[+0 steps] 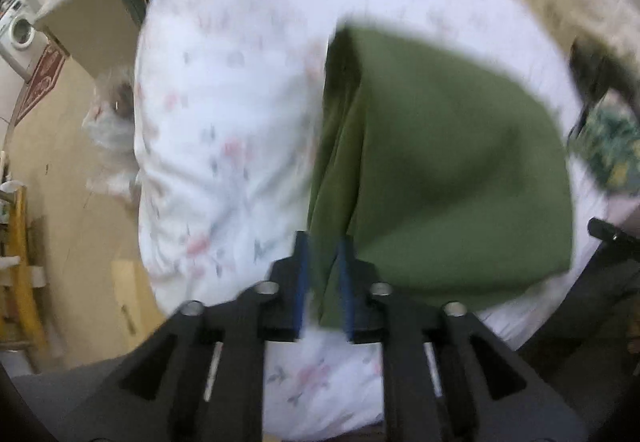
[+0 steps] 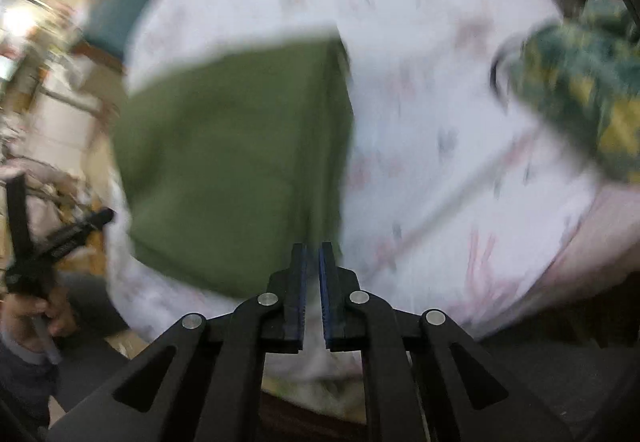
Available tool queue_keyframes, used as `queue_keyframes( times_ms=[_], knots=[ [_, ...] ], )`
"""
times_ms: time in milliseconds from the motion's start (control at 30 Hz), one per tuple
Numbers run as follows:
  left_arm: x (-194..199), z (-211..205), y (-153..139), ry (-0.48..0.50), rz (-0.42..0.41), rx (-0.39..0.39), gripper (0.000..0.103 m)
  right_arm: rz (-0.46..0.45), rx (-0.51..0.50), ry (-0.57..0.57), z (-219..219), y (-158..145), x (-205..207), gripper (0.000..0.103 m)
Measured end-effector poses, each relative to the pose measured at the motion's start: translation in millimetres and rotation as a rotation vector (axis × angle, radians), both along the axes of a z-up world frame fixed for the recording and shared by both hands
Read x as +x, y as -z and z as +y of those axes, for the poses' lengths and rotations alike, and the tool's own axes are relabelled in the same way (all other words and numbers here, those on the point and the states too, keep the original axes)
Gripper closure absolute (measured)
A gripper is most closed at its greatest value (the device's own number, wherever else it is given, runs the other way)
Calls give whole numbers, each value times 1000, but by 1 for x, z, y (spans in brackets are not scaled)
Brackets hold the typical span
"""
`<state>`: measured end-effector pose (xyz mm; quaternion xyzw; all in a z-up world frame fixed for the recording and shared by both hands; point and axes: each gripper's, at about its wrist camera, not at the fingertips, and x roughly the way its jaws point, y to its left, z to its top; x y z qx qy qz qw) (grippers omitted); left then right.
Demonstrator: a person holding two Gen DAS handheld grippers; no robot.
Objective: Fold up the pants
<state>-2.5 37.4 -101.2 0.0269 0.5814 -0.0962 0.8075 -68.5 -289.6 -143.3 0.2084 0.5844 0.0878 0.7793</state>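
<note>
Although both views are blurred, the green pants (image 1: 452, 162) read as a compact, roughly rectangular block lying on a bed covered by a white floral sheet (image 1: 224, 130), so I judge that at least one fold is already in place. In the left wrist view the block fills the area from about 12 to 4 o'clock of the left hand-held gripper (image 1: 323, 242), and a bunched, creased edge of the cloth runs down at 12 o'clock straight into its jaws. Those jaws stand narrowly apart with green fabric between the blue pads, so this gripper looks clamped on the pants' edge.

In the right wrist view the pants (image 2: 232, 146) sit from about 10 to 12 o'clock of the right hand-held gripper (image 2: 313, 248), their straight side edge running down to its tips. Its jaws are nearly closed with only a thin slit between them; whether any cloth is pinched there I cannot tell, as the tips lie right at the fabric's lower corner.

At 2 o'clock in that view lies a patterned green-and-yellow cloth (image 2: 584, 82), apart from the pants.

What seems left: one more fold to halve the block, then smoothing the rumpled left edge flat.
</note>
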Motion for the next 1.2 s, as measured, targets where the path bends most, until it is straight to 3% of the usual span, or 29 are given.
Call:
queue_keyframes(
  times_ms=[100, 167, 233, 267, 300, 333, 367, 467, 533, 600, 667, 733, 767, 800, 867, 900, 933, 1033, 1200],
  knots=[
    [1, -3, -17, -3, -106, -5, 86, -94, 46, 5, -3, -14, 4, 93],
    [1, -1, -18, 9, -133, -4, 83, -116, 50, -1, 6, -15, 7, 93],
    [5, -11, -15, 9, -122, -31, 63, -123, 33, 6, 8, -13, 14, 90],
    [11, -15, -15, 2, -115, -44, 42, -127, 29, 17, 7, -12, 17, 82],
    [14, -22, -14, -3, -118, -49, 19, -117, 24, 32, 5, -10, 23, 44],
    [23, -24, -16, -19, -127, -57, 12, -105, 25, 47, 7, -10, 22, 8],
    [29, -24, -13, -32, -132, -61, 6, -104, 35, 89, -1, -8, 29, 4],
    [59, -32, 0, -45, -116, -50, 5, -78, 35, 122, -22, 7, 53, 5],
    [77, -36, 19, -11, -32, -113, 5, -43, 137, 130, -29, 23, 71, 5],
    [89, -38, 51, 23, 102, -203, 5, 42, 305, 127, -32, 52, 88, 5],
    [91, -38, 81, 26, 212, -248, 4, 91, 310, 87, -24, 74, 95, 5],
    [86, -38, 93, 24, 245, -259, 6, 140, 292, -1, -8, 91, 95, 13],
    [80, -43, 96, 56, 233, -253, 17, 155, 280, -68, 5, 98, 93, 16],
    [77, -49, 95, 92, 221, -245, 34, 128, 252, -116, 14, 98, 91, 22],
    [69, -63, 94, 189, 185, -196, 55, 60, 174, -192, 28, 97, 89, 35],
    [68, -64, 94, 199, 189, -220, 71, 56, 189, -177, 26, 99, 90, 48],
    [68, -64, 93, 197, 188, -233, 74, 52, 229, -157, 22, 99, 91, 66],
    [64, -65, 83, 196, 161, -244, 88, -17, 206, -213, 33, 81, 88, 82],
    [79, -46, 29, 109, 60, -356, 90, -144, 246, -178, 30, 34, 101, 86]
  ],
)
